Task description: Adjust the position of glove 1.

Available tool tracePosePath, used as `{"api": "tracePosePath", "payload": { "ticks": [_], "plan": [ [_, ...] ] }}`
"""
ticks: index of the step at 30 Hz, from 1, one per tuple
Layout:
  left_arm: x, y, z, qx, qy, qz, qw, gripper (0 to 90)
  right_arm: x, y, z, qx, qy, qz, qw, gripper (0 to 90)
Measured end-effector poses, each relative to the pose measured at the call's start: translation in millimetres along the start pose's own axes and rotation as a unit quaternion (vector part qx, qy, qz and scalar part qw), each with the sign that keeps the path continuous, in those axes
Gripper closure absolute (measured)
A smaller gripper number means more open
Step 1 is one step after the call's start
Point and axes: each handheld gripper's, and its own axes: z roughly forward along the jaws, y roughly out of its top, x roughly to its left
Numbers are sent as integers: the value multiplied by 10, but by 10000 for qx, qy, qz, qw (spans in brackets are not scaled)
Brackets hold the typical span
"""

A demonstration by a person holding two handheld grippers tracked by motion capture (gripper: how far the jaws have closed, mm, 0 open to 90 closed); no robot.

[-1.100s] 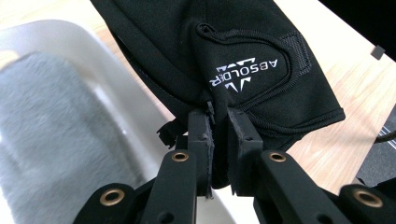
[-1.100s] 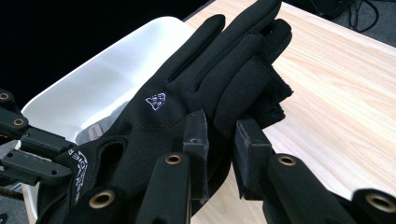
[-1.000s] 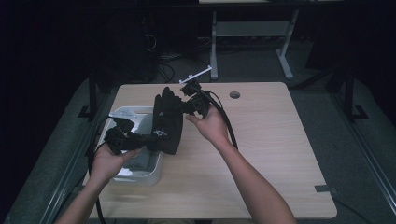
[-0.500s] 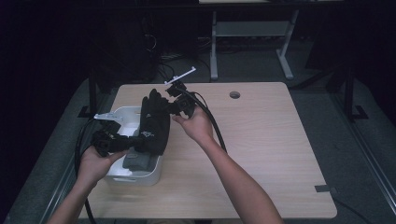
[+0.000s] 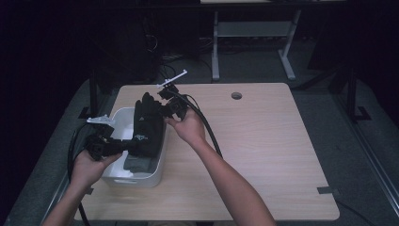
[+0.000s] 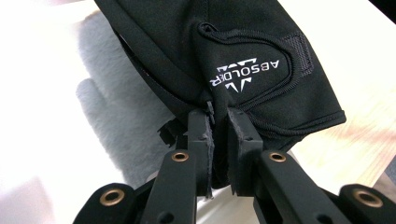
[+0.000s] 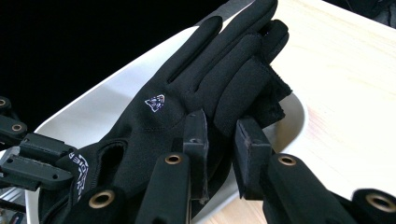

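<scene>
While both sets of jaws are clamped on fabric, we log the grips first. Seen in the left gripper view, the left gripper (image 6: 218, 126) has its jaws drawn together on the cuff edge of the black glove (image 6: 243, 56), with cloth pinched between the pads just below the white logo. Seen in the right gripper view, the right gripper (image 7: 219, 135) has its jaws closed on the thumb side of the glove (image 7: 187, 107), with a fold of fabric between the pads.

From the high view, we see the glove (image 5: 148, 125) stretched between the two tools. The left gripper (image 5: 126, 147) holds it at about 7 o'clock, and the right gripper (image 5: 162, 109) holds it at about 1 o'clock.

The glove hangs over the white bin (image 5: 123, 176), with its cuff end above the bin's interior and its fingertips near the far rim. We note a grey cloth (image 5: 139, 165) lying in the bin beneath the glove.

The bin sits on the wooden table (image 5: 273, 150), at about 9 o'clock from the table's middle, close to the left edge.
</scene>
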Motion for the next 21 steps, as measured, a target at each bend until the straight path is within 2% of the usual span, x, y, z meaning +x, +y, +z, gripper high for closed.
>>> {"api": "tracePosePath", "payload": {
  "ticks": [8,18,21],
  "plan": [
    [96,-95,-12,87,70,-106,9999,813,42,-5,171,38,79,0,10000,765],
    [211,-191,37,313,87,-180,9993,811,64,-43,357,234,92,-43,9997,763],
    [229,-220,63,317,50,-207,9993,810,62,-62,405,255,126,-49,9996,761]
  ]
}}
